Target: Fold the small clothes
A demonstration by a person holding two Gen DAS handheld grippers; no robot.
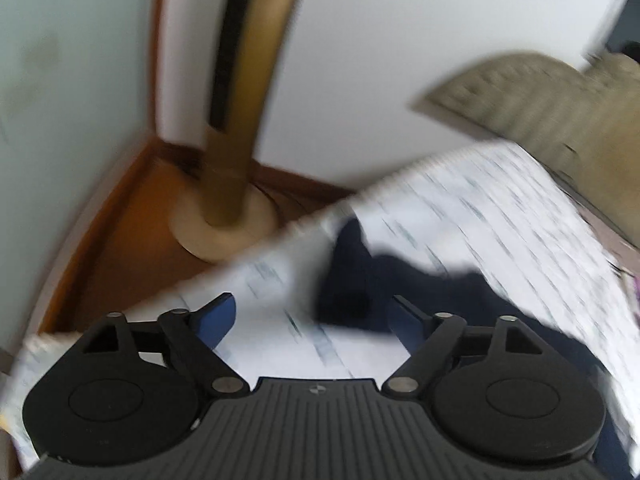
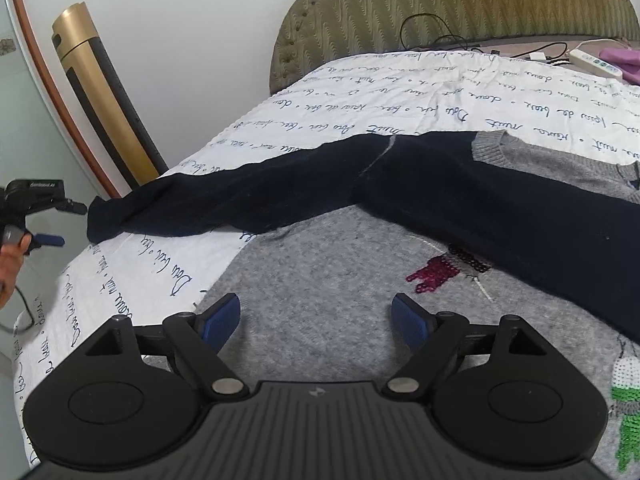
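Right wrist view: sweater flat on bed, dark sleeve outstretched, unfolded; left gripper and right gripper both agape, empty.

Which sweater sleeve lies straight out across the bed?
The navy sleeve whose cuff reaches the bed's left edge. The other sleeve is folded across the grey sweater front.

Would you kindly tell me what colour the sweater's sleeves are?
Dark navy sleeves, against a grey body; clearest in the right wrist view.

Cursive blue script covers the white bedsheet, its words not legible.
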